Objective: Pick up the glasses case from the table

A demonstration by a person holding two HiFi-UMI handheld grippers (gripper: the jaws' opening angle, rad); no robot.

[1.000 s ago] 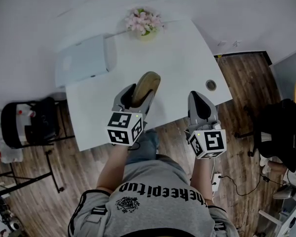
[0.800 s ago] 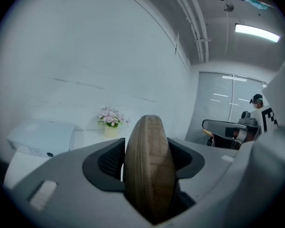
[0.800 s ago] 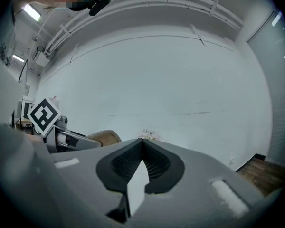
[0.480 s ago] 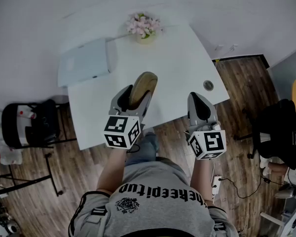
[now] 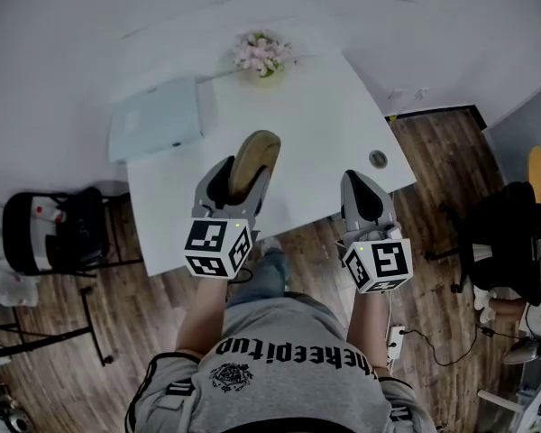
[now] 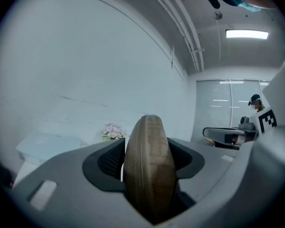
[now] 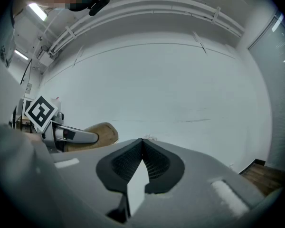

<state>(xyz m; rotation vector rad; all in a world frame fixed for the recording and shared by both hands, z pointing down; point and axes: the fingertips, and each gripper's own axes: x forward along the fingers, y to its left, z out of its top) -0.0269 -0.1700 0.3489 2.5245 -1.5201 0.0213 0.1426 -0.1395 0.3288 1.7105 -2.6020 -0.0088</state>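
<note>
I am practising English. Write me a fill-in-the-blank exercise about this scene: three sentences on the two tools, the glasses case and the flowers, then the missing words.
1. The left tool holds the brown glasses case ____ the white table, not resting on it.
2. The right tool is ____ (open or shut) and holds nothing.
3. The flowers at the far edge of the table are ____ in colour.

Missing words: above; shut; pink
</note>
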